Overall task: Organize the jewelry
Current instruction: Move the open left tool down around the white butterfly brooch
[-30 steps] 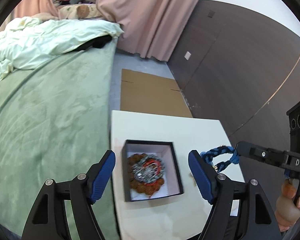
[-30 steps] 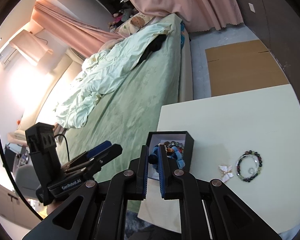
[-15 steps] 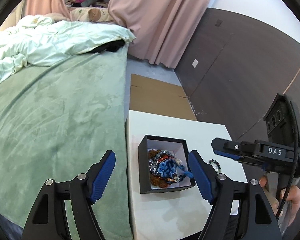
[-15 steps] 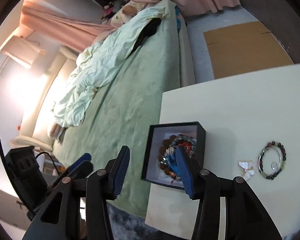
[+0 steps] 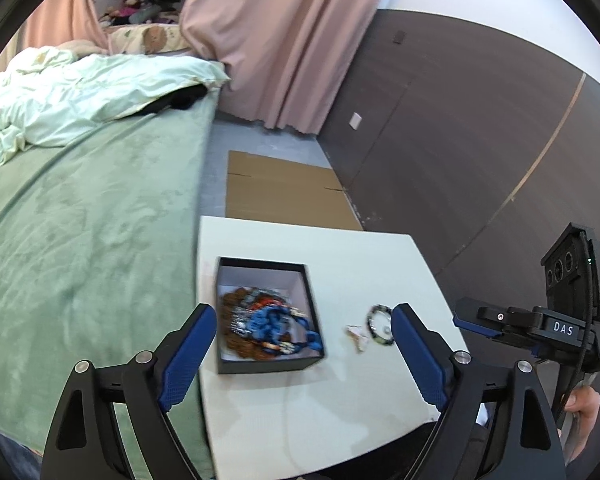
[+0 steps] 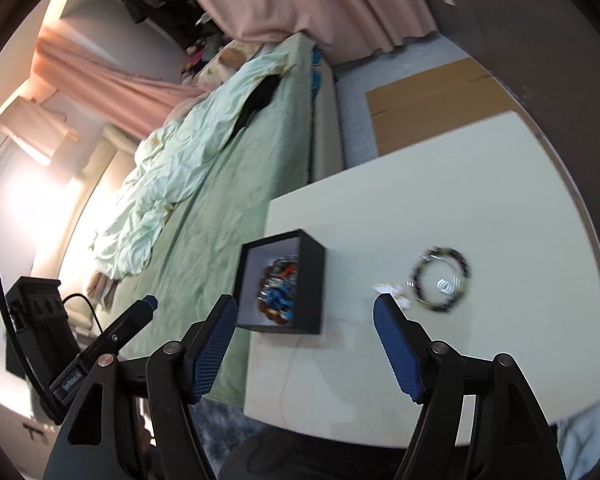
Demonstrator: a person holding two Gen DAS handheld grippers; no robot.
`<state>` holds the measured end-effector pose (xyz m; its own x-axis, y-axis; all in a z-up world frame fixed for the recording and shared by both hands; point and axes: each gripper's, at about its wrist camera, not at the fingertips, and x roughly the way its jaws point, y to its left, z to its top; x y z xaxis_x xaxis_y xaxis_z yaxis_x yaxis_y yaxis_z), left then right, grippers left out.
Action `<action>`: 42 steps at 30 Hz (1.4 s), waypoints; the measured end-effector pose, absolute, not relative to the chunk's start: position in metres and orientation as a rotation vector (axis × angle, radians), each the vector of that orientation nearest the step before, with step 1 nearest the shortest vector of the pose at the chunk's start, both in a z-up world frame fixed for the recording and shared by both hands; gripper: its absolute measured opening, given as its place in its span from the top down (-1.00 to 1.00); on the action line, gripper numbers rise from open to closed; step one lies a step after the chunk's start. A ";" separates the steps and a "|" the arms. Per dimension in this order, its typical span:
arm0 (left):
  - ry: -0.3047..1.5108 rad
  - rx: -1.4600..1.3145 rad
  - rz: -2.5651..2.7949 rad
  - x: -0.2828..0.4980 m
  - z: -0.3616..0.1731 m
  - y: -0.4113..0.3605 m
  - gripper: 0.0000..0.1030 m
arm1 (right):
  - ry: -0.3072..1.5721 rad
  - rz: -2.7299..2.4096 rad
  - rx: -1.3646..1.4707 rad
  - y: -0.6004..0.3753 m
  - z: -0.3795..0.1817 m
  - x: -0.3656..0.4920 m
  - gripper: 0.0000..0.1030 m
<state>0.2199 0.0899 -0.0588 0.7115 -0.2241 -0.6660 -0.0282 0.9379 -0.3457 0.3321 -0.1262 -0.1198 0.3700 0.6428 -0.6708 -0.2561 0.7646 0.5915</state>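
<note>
A bed (image 5: 84, 240) with a green cover and a rumpled pale duvet (image 5: 80, 92) fills the left of both views, beneath pink curtains (image 5: 284, 40); a dark panelled wall (image 5: 460, 140) bounds the right of the left wrist view. A flattened sheet of cardboard (image 5: 284, 192) lies on the grey floor beyond the white table (image 5: 340, 392), whose left edge runs just beside the bed. Near that edge of the table stands an open black box (image 5: 260, 364) with a pale lining; it holds a heap of jewelry, among which a blue braided piece (image 5: 276, 322) lies uppermost over brown and red beads. Well apart from the box, to its right on the bare tabletop, lies a dark beaded bracelet (image 6: 440, 280) encircling a small silver coil, and just beside it a small white butterfly-shaped piece (image 6: 392, 292). The left gripper (image 5: 300, 354) hovers above the table with its blue-padded jaws opening and nothing between the pads. The right gripper (image 6: 306, 346) is likewise opening, released and empty; in the left wrist view it appears at the right edge, held by a hand (image 5: 584, 408).
</note>
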 end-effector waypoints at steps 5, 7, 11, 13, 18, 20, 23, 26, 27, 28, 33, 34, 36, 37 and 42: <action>0.774 -0.307 -0.152 0.216 -0.051 0.057 -0.73 | 1.027 0.545 0.445 -0.158 -0.118 0.315 -0.38; 0.784 -0.300 -0.161 0.214 -0.050 0.047 -0.73 | 1.022 0.520 0.447 -0.167 -0.116 0.307 -0.38; 0.802 -0.269 -0.190 0.208 -0.048 0.025 -0.73 | 1.001 0.482 0.462 -0.186 -0.115 0.286 -0.38; 0.812 -0.250 -0.201 0.203 -0.047 0.014 -0.71 | 0.995 0.470 0.466 -0.192 -0.115 0.278 -0.38; 0.856 -0.252 -0.226 0.200 -0.050 -0.007 -0.50 | 1.006 0.453 0.522 -0.206 -0.117 0.262 -0.32; 0.876 -0.249 -0.234 0.199 -0.052 -0.016 -0.33 | 1.034 0.447 0.544 -0.210 -0.120 0.261 -0.18; 0.897 -0.242 -0.242 0.200 -0.053 -0.024 -0.21 | 1.054 0.431 0.552 -0.211 -0.119 0.263 -0.01; 0.897 -0.228 -0.242 0.204 -0.053 -0.032 -0.16 | 1.054 0.417 0.541 -0.210 -0.112 0.262 0.05; 0.902 -0.224 -0.240 0.206 -0.054 -0.034 -0.13 | 1.051 0.422 0.532 -0.208 -0.110 0.262 0.06; 0.910 -0.222 -0.238 0.208 -0.056 -0.037 -0.06 | 1.047 0.424 0.522 -0.207 -0.109 0.261 0.07; 0.973 -0.199 -0.234 0.222 -0.069 -0.052 0.07 | 1.056 0.434 0.508 -0.208 -0.113 0.272 0.07; 0.980 -0.190 -0.231 0.225 -0.071 -0.055 0.07 | 1.063 0.434 0.507 -0.208 -0.114 0.276 0.07; 1.002 -0.165 -0.221 0.233 -0.080 -0.061 0.07 | 1.075 0.444 0.505 -0.209 -0.118 0.288 0.07; 1.010 -0.157 -0.214 0.236 -0.084 -0.063 0.09 | 1.076 0.445 0.505 -0.210 -0.119 0.295 0.07; 1.074 -0.167 -0.182 0.258 -0.119 -0.067 0.34 | 1.079 0.466 0.568 -0.213 -0.138 0.324 0.07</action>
<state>0.2580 -0.0669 -0.1191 0.4648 -0.2280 -0.8556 0.0665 0.9725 -0.2230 0.3245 -0.2134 -0.1385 0.4021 0.6099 -0.6828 -0.0792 0.7662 0.6377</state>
